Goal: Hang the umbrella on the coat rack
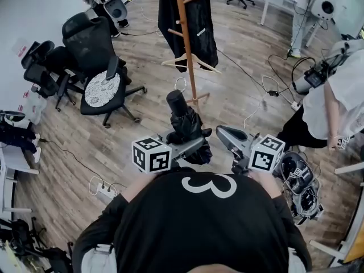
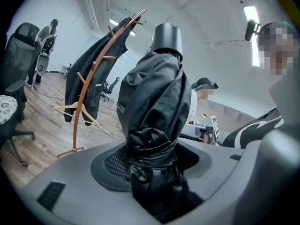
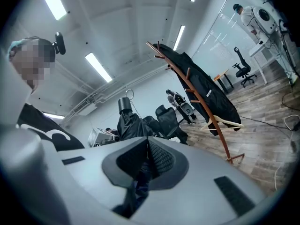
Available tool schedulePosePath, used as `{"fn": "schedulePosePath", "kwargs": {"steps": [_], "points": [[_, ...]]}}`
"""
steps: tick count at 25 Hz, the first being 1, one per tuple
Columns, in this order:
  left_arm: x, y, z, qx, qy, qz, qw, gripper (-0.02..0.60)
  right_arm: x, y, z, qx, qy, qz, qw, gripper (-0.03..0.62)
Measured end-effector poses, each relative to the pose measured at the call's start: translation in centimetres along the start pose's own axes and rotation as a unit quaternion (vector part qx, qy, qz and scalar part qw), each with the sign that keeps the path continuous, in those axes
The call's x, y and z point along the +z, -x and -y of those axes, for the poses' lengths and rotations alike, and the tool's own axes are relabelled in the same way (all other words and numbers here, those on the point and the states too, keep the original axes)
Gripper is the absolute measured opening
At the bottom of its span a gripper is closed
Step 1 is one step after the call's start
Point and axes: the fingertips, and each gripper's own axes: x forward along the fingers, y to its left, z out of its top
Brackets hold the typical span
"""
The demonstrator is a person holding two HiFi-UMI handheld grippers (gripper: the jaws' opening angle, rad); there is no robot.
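A folded black umbrella (image 1: 185,124) stands upright in front of me, its round handle (image 1: 176,100) on top with a wire loop (image 1: 180,85) above it. My left gripper (image 1: 193,147) is shut on the umbrella's lower wrapped part (image 2: 150,158). Just to the right, my right gripper (image 1: 222,132) is shut, pads together (image 3: 147,156); some dark cloth shows low in the gap. The wooden coat rack (image 1: 186,38) stands beyond the umbrella, carrying a black coat (image 1: 169,13) and a pale hanger (image 1: 191,62). The coat rack (image 2: 86,86) is left of the umbrella in the left gripper view, and the coat rack (image 3: 206,107) is right of centre in the right gripper view.
Black office chairs (image 1: 99,67) stand at the left. A power strip (image 1: 105,192) and cables lie on the wood floor. A person in a white shirt (image 1: 335,101) bends at the right beside gear (image 1: 301,181) on the floor.
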Motion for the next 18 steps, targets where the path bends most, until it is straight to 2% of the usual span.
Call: {"fn": "schedulePosePath", "kwargs": {"steps": [12,18], "points": [[1.1,-1.0,-2.3,-0.006,0.016,-0.001,0.9999,0.273,0.5,-1.6,2.1,-0.010,-0.010,-0.009,1.000,0.026],[2.8,-1.7,-5.0,-0.012,0.017,-0.010,0.9997,0.273,1.4,-3.8,4.3,-0.020,-0.019,-0.007,1.000,0.026]]}}
